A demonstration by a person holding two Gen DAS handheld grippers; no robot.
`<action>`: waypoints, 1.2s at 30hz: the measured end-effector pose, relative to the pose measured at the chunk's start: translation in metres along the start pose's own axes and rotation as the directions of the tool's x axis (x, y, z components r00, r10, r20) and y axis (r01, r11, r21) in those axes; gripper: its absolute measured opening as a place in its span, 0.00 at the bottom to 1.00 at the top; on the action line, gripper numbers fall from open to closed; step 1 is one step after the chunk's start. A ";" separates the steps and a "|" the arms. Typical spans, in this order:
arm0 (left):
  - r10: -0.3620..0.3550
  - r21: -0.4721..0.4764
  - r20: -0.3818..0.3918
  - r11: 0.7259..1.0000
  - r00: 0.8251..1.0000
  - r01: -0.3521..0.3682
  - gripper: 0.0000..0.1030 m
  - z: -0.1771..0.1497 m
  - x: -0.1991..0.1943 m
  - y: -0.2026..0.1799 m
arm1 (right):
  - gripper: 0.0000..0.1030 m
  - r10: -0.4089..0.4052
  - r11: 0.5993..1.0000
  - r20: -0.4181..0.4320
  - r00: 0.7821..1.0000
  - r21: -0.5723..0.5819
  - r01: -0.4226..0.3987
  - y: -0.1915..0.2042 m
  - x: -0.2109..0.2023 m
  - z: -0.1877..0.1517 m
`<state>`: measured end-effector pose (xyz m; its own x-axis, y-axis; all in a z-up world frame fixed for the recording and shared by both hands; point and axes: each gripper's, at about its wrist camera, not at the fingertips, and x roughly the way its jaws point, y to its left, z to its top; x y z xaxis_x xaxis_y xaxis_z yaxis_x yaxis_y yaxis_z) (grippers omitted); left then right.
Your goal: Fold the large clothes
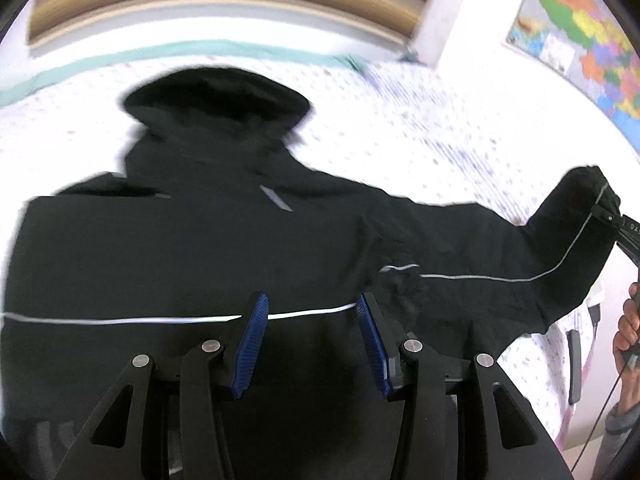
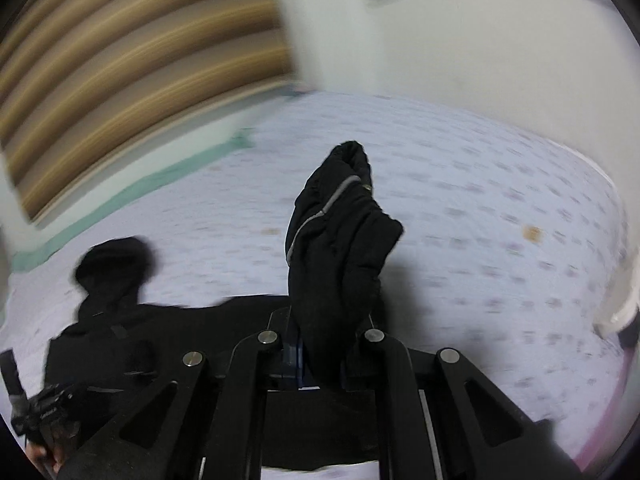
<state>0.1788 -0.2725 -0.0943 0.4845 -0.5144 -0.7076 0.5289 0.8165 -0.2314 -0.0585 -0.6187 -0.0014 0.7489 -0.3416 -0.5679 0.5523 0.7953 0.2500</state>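
Left wrist view: left claw (image 1: 312,344) w/ blue pads (image 1: 252,344) spread wide apart, holding nothing, hovering over the lower body of the black jacket (image 1: 200,248); the white piping stripe (image 1: 120,320) runs 9-to-3 o'clock behind the pad tips. Jacket lies spread on the bed (image 1: 420,128) (white dotted sheet), hood (image 1: 216,96) toward 12 o'clock, body long axis approx 6-to-12. One sleeve (image 1: 500,248) stretches out to 3 o'clock, its cuff end lifted by the right claw (image 1: 608,216) at the frame's edge. Map poster (image 1: 580,28) on the wall at 1 o'clock. Right wrist view: right claw (image 2: 324,356) clamped tight on the sleeve cuff (image 2: 336,240), which stands bunched up toward 12 o'clock w/ grey piping along it. Jacket body and hood (image 2: 116,264) sit at 9 o'clock on the bed; left claw partly visible at 8 o'clock.
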 end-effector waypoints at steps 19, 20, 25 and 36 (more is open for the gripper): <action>0.231 -0.080 0.106 0.972 0.967 -0.223 0.46 -0.063 -0.191 0.159 | 0.15 0.357 0.852 -0.189 0.915 -0.335 -0.402 0.389 -0.006 -0.099; 0.235 -0.079 0.111 0.971 0.966 -0.227 0.46 -0.067 -0.195 0.164 | 0.15 0.369 0.842 -0.201 0.908 -0.341 -0.418 0.405 -0.005 -0.107; 0.227 -0.113 0.110 0.970 0.968 -0.215 0.46 -0.084 -0.202 0.189 | 0.18 0.385 0.799 -0.285 0.878 -0.373 -0.471 0.479 0.013 -0.152; 0.192 -0.195 0.059 0.965 0.980 -0.177 0.46 -0.106 -0.189 0.222 | 0.69 0.334 0.731 -0.599 0.728 -0.323 -0.601 0.522 0.113 -0.259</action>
<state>0.1310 0.0333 -0.0828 0.6172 -0.3627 -0.6982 0.2885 0.9299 -0.2280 0.2194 -0.1125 -0.1378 0.5099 0.3171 -0.7997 -0.1653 0.9484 0.2706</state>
